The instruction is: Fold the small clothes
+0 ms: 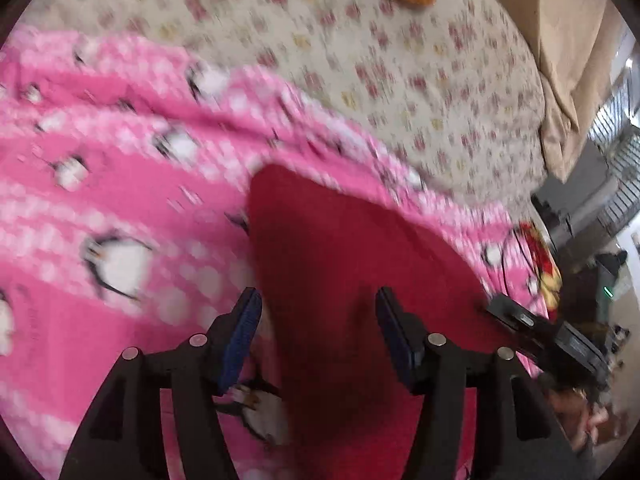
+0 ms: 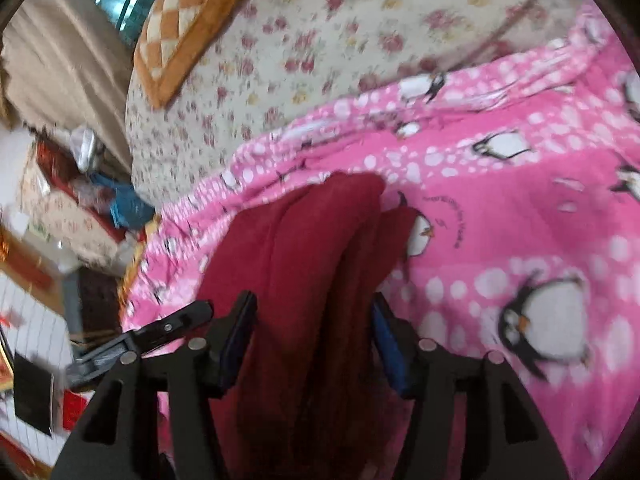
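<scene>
A dark red garment (image 1: pixel 340 264) lies on a pink penguin-print blanket (image 1: pixel 120 168). My left gripper (image 1: pixel 318 300) is open, its jaws wide apart just above the red cloth. The other gripper's tip (image 1: pixel 516 316) shows at the cloth's right edge. In the right wrist view the red garment (image 2: pixel 304 248) lies bunched in long folds on the blanket (image 2: pixel 520 208). My right gripper (image 2: pixel 314 306) is open, with the folds running between its jaws. The left gripper's tip (image 2: pixel 180 320) shows at lower left.
A floral bedspread (image 1: pixel 400 60) covers the bed beyond the blanket. An orange checked cushion (image 2: pixel 188 20) lies at the far side. Beige curtain (image 1: pixel 568 60) and floor clutter (image 2: pixel 72 208) lie past the bed edge.
</scene>
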The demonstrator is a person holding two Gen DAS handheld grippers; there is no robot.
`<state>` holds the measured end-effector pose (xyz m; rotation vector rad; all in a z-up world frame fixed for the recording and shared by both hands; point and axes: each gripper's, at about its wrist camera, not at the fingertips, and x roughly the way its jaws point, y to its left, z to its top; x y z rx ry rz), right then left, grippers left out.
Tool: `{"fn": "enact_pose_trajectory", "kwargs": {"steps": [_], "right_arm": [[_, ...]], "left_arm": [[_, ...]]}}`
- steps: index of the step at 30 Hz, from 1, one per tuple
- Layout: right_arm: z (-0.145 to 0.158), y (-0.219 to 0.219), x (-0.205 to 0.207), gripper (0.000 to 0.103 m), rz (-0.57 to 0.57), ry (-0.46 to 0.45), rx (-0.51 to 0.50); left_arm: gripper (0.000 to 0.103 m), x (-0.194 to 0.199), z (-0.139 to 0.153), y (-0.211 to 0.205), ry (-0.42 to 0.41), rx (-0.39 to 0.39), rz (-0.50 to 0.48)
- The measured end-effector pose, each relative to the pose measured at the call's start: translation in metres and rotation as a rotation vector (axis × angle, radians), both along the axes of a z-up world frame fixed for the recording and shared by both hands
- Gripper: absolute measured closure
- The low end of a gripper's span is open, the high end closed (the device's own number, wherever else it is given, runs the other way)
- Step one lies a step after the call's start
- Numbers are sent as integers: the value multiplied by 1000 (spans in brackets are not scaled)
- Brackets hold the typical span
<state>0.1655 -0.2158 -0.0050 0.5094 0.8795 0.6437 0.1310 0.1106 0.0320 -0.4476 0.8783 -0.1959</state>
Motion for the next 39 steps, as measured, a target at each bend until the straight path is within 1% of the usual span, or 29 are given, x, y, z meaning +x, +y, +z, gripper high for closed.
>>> {"fn": "enact_pose_trajectory", "kwargs": {"steps": [1, 2, 3, 4, 5, 6, 7, 8, 10, 11, 12, 13, 14, 15, 18, 24, 27, 29, 33, 39], "right_arm": [[8, -5, -6, 43, -3, -33, -23], [21, -4, -15, 43, -5, -88, -75], [39, 4, -30, 43, 9, -193, -190], [47, 12, -39, 43, 26, -261, -267], [55, 24, -50, 44, 67, -347, -362], [58, 37, -59, 53, 129, -405, -421], [57, 45, -62, 73, 171, -408, -435], [53, 52, -61, 79, 196, -390, -441], [37, 62, -53, 82, 203, -343, -492], [21, 64, -43, 85, 195, -285, -550], [12, 62, -39, 85, 188, -258, -557], [10, 59, -39, 85, 177, -267, -533], [11, 60, -40, 85, 173, -265, -536], [12, 62, -42, 85, 170, -270, -553], [11, 72, -48, 83, 157, -301, -595], [13, 78, -52, 77, 148, -318, -602], [15, 80, -58, 76, 134, -354, -604], [15, 81, -60, 75, 127, -363, -599], [15, 82, -59, 75, 125, -347, -606], [16, 83, -58, 74, 130, -346, -612]], "left_arm": [[68, -3, 8, 2, -45, 20, 22], [68, -8, 15, 3, -82, 25, 27], [68, -10, 17, 2, -103, 20, 20], [68, -12, 18, 0, -120, 10, 1], [68, -12, 19, -6, -125, -7, -34], [69, -12, 17, -14, -119, -29, -78], [71, -12, 14, -23, -113, -48, -123], [73, -12, 12, -29, -109, -46, -147], [74, -11, 5, -50, -85, 40, -197], [74, -9, -3, -62, -57, 109, -213], [74, -8, -12, -74, -44, 191, -221], [74, -11, -14, -82, -63, 253, -215], [73, -14, -14, -91, -85, 307, -208], [72, -15, -15, -94, -87, 327, -202], [71, -16, -17, -94, -89, 331, -184], [69, -17, -16, -93, -83, 339, -174], [67, -16, -17, -94, -87, 348, -171], [65, -15, -19, -95, -103, 357, -173], [63, -16, -20, -97, -121, 378, -166], [62, -15, -21, -97, -129, 384, -164]]}}
